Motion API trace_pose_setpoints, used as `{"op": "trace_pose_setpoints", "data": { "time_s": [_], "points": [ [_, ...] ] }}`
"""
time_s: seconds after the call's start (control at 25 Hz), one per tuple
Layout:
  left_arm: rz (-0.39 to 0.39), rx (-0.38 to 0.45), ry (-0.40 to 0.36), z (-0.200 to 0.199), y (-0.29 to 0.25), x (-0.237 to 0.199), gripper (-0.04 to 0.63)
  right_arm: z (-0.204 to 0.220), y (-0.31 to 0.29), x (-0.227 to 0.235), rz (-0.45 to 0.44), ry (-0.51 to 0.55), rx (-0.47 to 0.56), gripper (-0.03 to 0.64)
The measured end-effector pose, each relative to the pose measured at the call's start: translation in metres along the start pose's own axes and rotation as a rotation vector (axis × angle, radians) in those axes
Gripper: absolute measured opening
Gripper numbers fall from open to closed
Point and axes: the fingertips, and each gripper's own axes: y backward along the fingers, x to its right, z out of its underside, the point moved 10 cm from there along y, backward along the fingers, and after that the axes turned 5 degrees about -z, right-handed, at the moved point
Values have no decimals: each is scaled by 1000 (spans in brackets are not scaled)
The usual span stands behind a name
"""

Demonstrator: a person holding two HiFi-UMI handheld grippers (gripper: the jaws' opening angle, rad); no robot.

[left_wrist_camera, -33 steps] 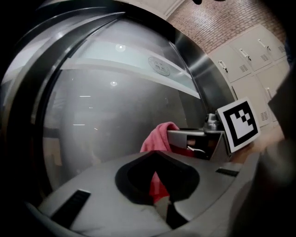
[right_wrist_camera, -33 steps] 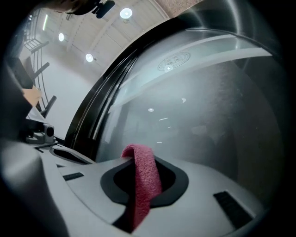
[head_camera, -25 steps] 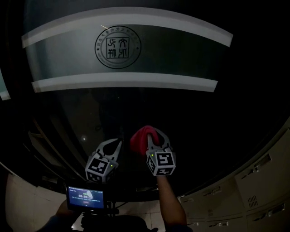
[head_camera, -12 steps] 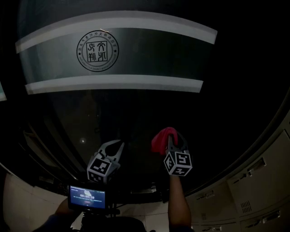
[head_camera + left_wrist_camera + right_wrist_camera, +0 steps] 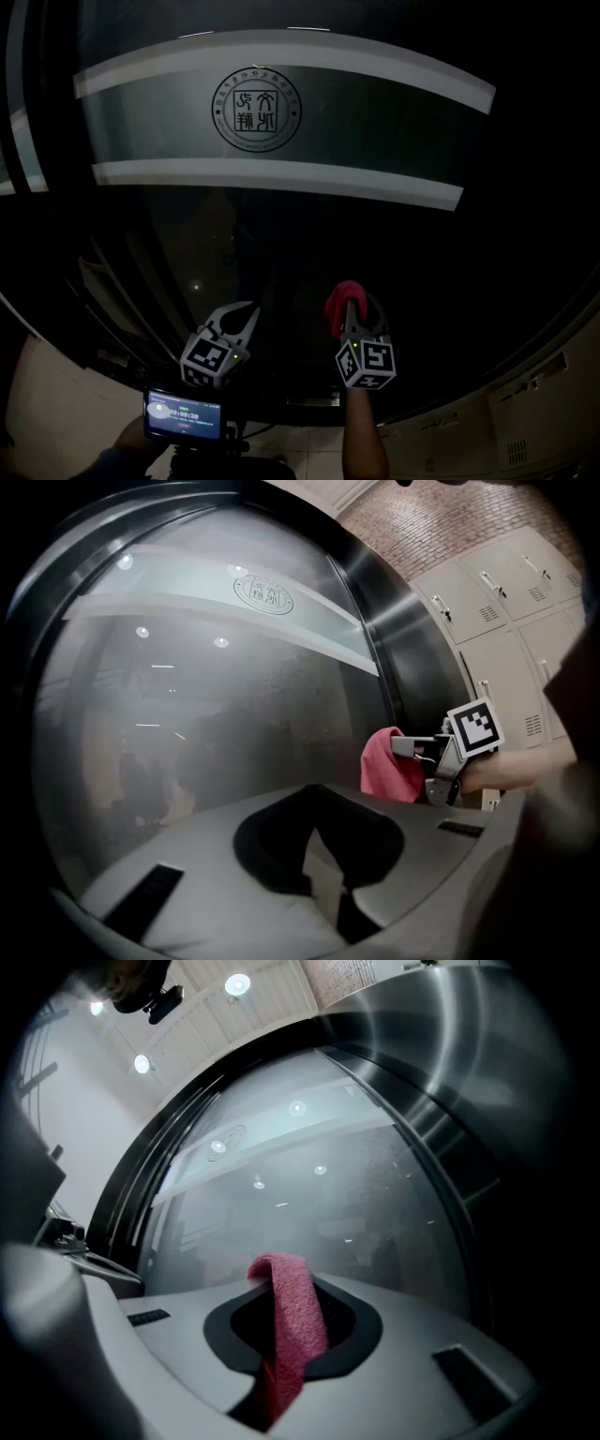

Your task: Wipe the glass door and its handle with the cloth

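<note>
**Q:** Pink cloth [image 5: 343,298], where is it?

**A:** Pinched in my right tool [image 5: 352,309], held up at the glass door [image 5: 281,239]. It sits low on the dark pane, well below the frosted band [image 5: 375,103] with the round seal. I cannot tell whether it touches the glass.

**Q:** Left tool?

**A:** My left tool [image 5: 246,315] has its jaws pressed together on nothing. It is near the right one and faces the same pane.

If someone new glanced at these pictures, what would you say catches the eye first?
The pink cloth pinched in the right gripper stands out, low before the dark glass door. Above, a pale frosted band with a round seal crosses the door. The left gripper alongside is shut, holding nothing.
</note>
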Motion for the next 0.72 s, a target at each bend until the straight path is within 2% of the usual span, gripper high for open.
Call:
{"op": "trace_pose_setpoints", "data": {
  "time_s": [0.12, 0.28, 0.44, 0.56, 0.72],
  "points": [
    [-25, -35, 1, 10, 27, -16, 15, 9, -3, -52, -84, -33, 10, 29],
    [-58, -49, 44, 18, 72, -46, 15, 17, -12, -132, -221, -78, 13, 29],
    [-83, -36, 74, 27, 130, -88, 14, 22, -13, -229, -331, -41, 4, 29],
    [-92, -30, 48, 40, 182, -129, 15, 36, -13, -306, -363, -55, 2, 29],
    [-99, -33, 29, 63, 263, -195, 14, 52, -8, -409, -329, -86, 3, 29]
  ]
}}
